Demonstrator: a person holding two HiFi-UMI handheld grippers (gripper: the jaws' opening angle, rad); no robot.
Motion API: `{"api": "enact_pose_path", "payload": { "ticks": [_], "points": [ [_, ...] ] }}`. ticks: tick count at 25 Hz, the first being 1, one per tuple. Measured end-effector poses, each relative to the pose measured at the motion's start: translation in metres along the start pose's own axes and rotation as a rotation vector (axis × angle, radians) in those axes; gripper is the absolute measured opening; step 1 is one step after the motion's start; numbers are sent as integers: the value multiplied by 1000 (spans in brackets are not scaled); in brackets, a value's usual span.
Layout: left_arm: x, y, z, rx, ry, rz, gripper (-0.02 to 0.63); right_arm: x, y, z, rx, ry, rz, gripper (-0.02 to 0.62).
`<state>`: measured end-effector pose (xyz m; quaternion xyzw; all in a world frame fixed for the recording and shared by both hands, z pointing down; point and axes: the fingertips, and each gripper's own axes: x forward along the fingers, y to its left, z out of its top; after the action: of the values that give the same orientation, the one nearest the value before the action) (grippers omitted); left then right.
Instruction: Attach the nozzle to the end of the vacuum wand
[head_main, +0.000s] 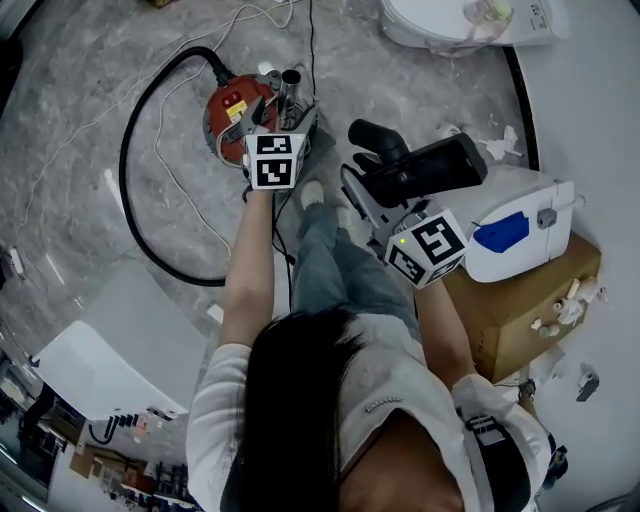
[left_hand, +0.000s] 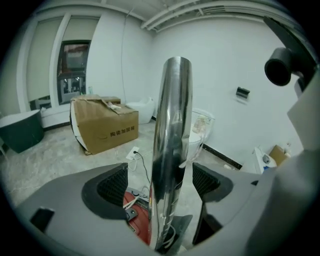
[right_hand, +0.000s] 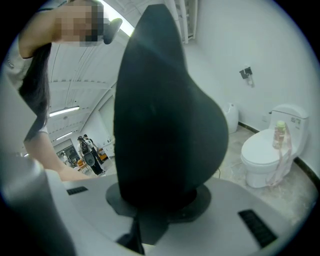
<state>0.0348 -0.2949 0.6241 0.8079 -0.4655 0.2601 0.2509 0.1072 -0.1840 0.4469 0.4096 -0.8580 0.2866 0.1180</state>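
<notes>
The left hand-held gripper (head_main: 262, 118) stands wide around the upright vacuum wand (left_hand: 170, 150), pads clear of it, while the right hand-held gripper (head_main: 375, 195) clamps the black nozzle (right_hand: 160, 125) nearby, unattached, apparently ready for fitting.

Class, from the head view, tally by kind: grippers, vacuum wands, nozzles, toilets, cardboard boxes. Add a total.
Grey two-jaw grippers: 2 (left gripper, right gripper)
Shiny metal vacuum wand: 1
Black plastic nozzle: 1
White ceramic toilet: 1
Brown cardboard box: 1
Total: 6
</notes>
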Motion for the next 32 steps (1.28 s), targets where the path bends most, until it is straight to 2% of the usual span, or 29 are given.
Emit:
{"api": "enact_pose_path", "payload": {
  "ticks": [3, 6, 9, 11, 12, 14, 16, 21, 25, 32],
  "points": [
    [7, 2, -5, 29, -11, 50, 397, 7, 1, 0, 13, -5, 7, 100],
    [16, -2, -5, 50, -15, 28, 397, 12, 2, 3, 7, -10, 6, 100],
    [18, 3, 0, 114, -35, 49, 396, 18, 3, 6, 7, -28, 0, 100],
    [19, 3, 4, 110, -59, 56, 391, 16, 1, 5, 25, -34, -5, 100],
    [19, 3, 6, 108, -75, 54, 361, 16, 0, 4, 30, -33, -5, 100],
    [18, 2, 10, 123, -98, 37, 190, 18, -1, 3, 30, -29, -3, 100],
    [19, -3, 11, 148, -101, 21, 76, 18, -4, 3, 29, -22, -5, 100],
    [23, -8, 8, 152, -62, 57, 64, 22, -17, 1, 60, -17, -26, 100],
    [21, -8, 8, 165, -70, 3, 61, 25, -17, 5, 66, -14, 2, 100],
    [0, -16, 5, 180, -82, -77, 57, 30, -12, 8, 40, 54, 61, 100]
  ]
}}
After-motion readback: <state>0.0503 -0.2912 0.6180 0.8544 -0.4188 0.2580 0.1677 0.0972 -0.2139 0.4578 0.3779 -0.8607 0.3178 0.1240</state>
